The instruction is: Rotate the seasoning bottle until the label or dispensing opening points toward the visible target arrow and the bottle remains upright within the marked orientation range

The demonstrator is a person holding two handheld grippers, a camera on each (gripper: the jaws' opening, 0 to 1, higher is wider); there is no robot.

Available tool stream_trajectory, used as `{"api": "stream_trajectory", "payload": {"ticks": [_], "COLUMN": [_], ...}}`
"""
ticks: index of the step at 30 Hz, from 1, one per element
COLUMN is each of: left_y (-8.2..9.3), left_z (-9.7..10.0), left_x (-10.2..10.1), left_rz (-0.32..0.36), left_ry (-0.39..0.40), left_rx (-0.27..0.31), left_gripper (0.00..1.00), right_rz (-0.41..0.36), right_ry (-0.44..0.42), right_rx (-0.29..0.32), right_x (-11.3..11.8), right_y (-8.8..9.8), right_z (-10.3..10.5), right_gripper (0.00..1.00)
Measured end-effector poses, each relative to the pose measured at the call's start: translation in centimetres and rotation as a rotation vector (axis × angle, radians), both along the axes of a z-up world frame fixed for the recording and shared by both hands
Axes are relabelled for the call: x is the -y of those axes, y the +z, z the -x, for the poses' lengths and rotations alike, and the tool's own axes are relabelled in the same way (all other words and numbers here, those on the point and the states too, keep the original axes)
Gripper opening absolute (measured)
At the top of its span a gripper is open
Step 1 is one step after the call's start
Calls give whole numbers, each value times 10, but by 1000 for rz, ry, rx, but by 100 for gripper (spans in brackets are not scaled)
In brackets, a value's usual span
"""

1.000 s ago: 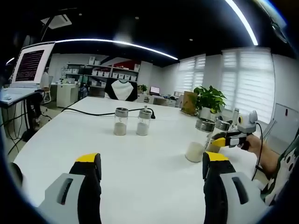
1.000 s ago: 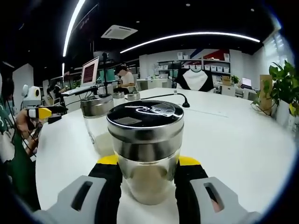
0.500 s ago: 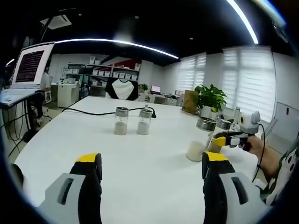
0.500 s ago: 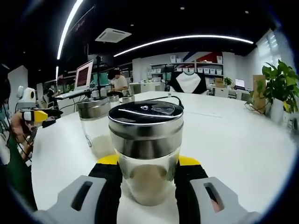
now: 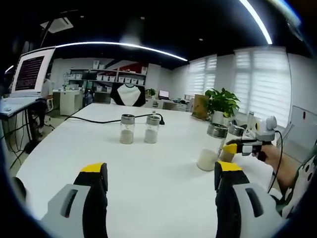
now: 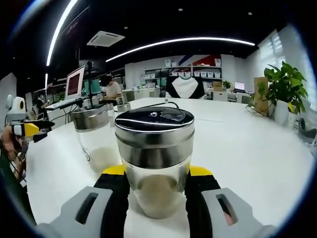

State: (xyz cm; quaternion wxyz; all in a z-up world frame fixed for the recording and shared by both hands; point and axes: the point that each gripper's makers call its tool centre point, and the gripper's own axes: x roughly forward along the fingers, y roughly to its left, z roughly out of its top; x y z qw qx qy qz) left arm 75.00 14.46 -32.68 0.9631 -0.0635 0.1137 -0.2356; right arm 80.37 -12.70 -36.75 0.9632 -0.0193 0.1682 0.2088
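Looking forward along the left gripper (image 5: pixel 156 186) in the left gripper view, its two yellow-tipped jaws stand wide apart over a bare stretch of the white table (image 5: pixel 148 163), holding nothing; two small jars (image 5: pixel 127 129) stand side by side well ahead near the middle of the table; off to the right the right gripper (image 5: pixel 233 148) sits against a pair of steel-lidded jars, with a white-filled jar (image 5: pixel 210 148) nearest the camera and a person's hand (image 5: pixel 270 158) behind the tool; a potted plant (image 5: pixel 221 105) stands beyond them.

Turning to the right gripper view, the jaws are closed against the lower sides of the seasoning bottle (image 6: pixel 154 163), a clear glass jar with a steel lid (image 6: pixel 154 126), standing upright on the table; the second jar (image 6: pixel 94 141) stands just beside it to the left, possibly touching; no arrow or marked range can be made out.

The main risk, as I judge it, is the turn itself; the grip is low and the lid heavy, so a quick twist could tip the bottle out of upright, or knock over the close neighbouring jar; smooth glass may also slip in the jaws, leaving the opening short of its target.
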Motion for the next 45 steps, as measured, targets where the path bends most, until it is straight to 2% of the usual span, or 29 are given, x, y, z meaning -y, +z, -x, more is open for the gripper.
{"api": "stream_trajectory", "payload": {"ticks": [15,29,37,39,45], "left_y": [5,8,8,8,6], "left_z": [-1,-3,-2,-1,-1], "left_x": [-4,-3,4,4,2], "left_rz": [18,11,1,3,-5], "left_ry": [16,11,-18,-17,-12], "left_rx": [15,18,21,22,19], "left_gripper": [95,95,94,94,94], "right_rz": [19,40,39,62,36], "right_ry": [-105,-265,-274,-259,-245], "right_rx": [0,-26,-24,-28,-36], "right_x": [6,11,12,12,12], "right_y": [-1,-2,-3,-4,-4], "right_z": [-2,-3,-3,-3,-2], "right_gripper": [42,42,42,43,43]}}
